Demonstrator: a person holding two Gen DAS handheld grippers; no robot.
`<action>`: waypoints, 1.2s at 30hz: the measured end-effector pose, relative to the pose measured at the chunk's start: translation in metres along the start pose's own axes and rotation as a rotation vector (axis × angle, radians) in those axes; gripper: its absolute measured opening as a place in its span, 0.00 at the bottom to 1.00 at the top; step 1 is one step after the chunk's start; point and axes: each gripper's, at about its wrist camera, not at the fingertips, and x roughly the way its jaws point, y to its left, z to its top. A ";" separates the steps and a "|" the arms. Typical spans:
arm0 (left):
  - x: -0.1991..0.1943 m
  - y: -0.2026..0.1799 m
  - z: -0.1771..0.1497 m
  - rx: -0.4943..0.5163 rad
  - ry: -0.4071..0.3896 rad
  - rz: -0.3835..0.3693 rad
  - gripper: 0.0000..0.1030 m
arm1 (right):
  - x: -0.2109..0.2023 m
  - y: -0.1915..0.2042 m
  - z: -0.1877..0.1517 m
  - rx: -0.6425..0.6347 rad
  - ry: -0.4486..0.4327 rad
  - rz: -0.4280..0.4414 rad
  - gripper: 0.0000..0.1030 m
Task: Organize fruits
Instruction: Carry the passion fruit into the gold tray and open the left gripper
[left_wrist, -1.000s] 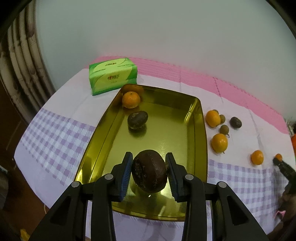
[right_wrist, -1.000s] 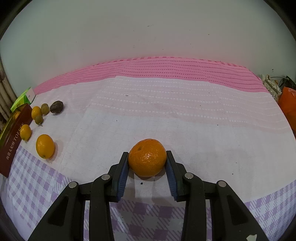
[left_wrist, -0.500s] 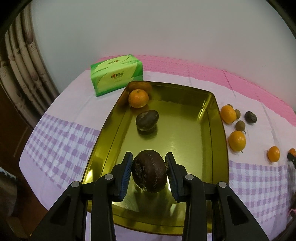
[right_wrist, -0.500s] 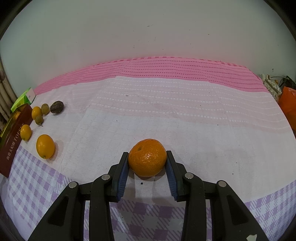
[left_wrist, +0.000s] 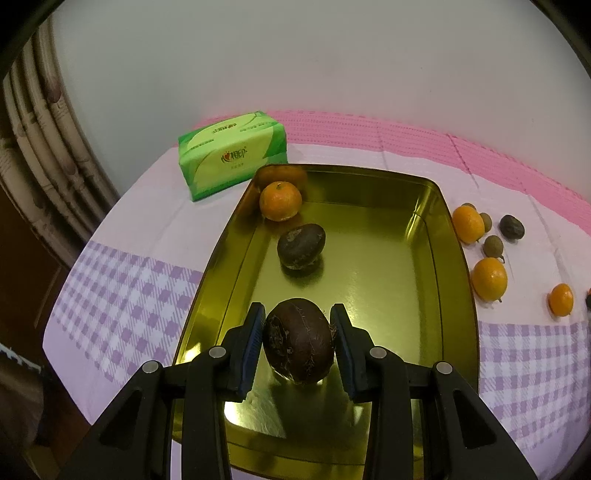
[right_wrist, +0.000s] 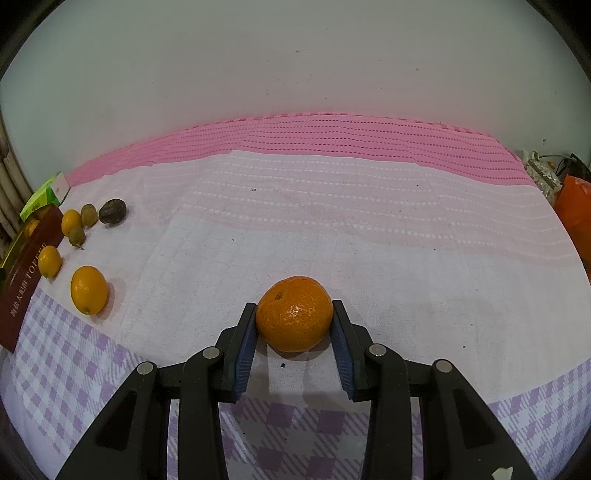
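My left gripper (left_wrist: 298, 341) is shut on a dark brown passion fruit (left_wrist: 298, 341), held just above the near part of the gold metal tray (left_wrist: 456, 295). Inside the tray lie a second dark passion fruit (left_wrist: 301, 245) and a mandarin (left_wrist: 280, 201) at the far left corner. My right gripper (right_wrist: 294, 321) is shut on an orange mandarin (right_wrist: 294, 314) that rests on the white cloth. Right of the tray lie several loose fruits: two orange ones (left_wrist: 468, 224) (left_wrist: 489, 278), a small one (left_wrist: 560, 300), brown longans (left_wrist: 493, 246) and a dark passion fruit (left_wrist: 512, 227).
A green tissue pack (left_wrist: 232, 153) stands behind the tray's left corner. The table's left edge drops off beside a ribbed pillar (left_wrist: 44, 155). An orange bag (right_wrist: 572, 210) and clutter sit at the far right. The tray's red side (right_wrist: 26, 273) shows at the right wrist view's left.
The left gripper, with the passion fruit in it, has moved further over the tray and a little lower. The right gripper and its mandarin have stayed still.
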 end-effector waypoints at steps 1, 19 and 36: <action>0.001 0.001 0.000 0.001 0.000 0.001 0.36 | 0.000 0.000 0.000 -0.001 0.000 -0.002 0.35; 0.015 0.016 0.005 -0.018 0.022 0.020 0.36 | -0.001 0.006 -0.001 -0.020 0.003 -0.032 0.35; 0.003 0.013 0.006 0.013 -0.003 0.059 0.48 | -0.001 0.007 -0.001 -0.029 0.004 -0.042 0.35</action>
